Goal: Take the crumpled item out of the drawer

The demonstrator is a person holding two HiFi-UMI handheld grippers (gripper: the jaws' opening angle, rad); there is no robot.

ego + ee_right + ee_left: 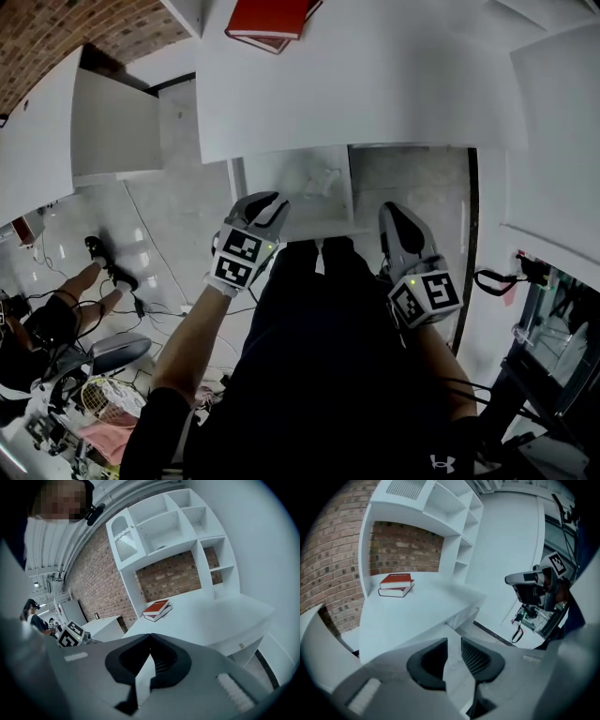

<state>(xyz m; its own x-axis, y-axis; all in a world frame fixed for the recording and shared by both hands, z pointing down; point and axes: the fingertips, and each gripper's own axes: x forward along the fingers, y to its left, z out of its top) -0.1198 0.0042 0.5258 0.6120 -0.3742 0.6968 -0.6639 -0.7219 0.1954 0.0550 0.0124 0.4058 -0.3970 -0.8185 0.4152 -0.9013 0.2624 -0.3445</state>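
Under the white desk (375, 84) a white drawer (281, 183) stands pulled out. A pale crumpled item (323, 180) lies inside it toward the right. My left gripper (267, 208) hovers over the drawer's front left corner, jaws a little apart with nothing between them (453, 641). My right gripper (398, 223) is just right of the drawer's front, apart from it, its jaw tips touching and empty (150, 637). From the left gripper view the right gripper (513, 579) shows off to the right. The crumpled item is not clear in either gripper view.
Two red books (270, 21) (396, 584) (157, 609) lie stacked at the desk's back by a brick wall. White shelves (164, 522) rise above. A person (56, 314) sits on the left among floor cables; a cart (553, 309) stands right.
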